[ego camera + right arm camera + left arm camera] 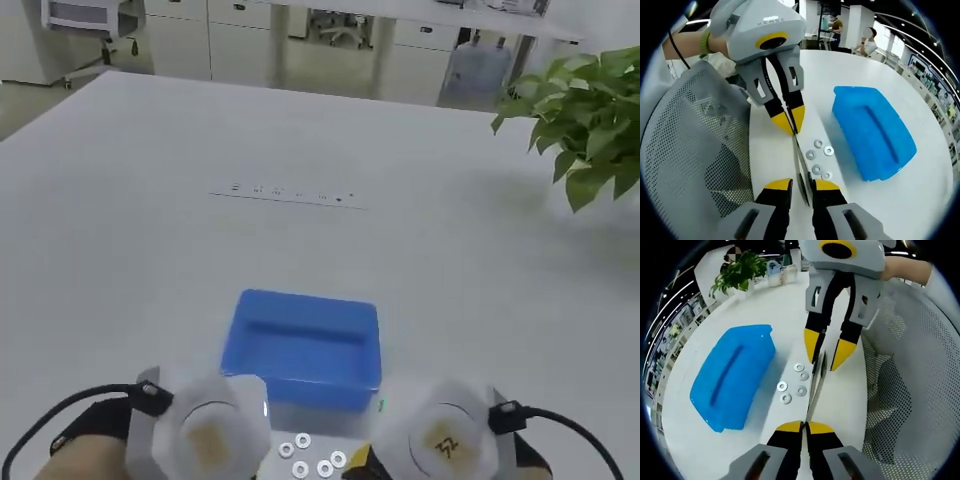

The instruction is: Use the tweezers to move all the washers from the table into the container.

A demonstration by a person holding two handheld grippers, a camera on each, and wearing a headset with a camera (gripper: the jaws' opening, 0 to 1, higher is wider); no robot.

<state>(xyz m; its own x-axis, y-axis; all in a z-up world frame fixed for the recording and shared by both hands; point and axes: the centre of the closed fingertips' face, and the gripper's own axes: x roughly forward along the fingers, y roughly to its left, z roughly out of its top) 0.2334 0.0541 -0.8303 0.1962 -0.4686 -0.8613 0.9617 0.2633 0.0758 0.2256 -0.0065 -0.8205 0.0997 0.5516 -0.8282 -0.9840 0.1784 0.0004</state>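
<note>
Now the left gripper (pixel 804 426) pinches one end of the tweezers (pixel 815 385), while the right gripper (pixel 802 184) holds its jaws apart astride the other. Five washers (pixel 303 441) lie on the table (pixel 150 200), just nearer than the blue container (pixel 300 372).

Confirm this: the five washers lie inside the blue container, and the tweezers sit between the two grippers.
Not quite. The left gripper view shows the five washers on the table beside the blue container, not inside it. The tweezers do sit between the left gripper and right gripper.
</note>
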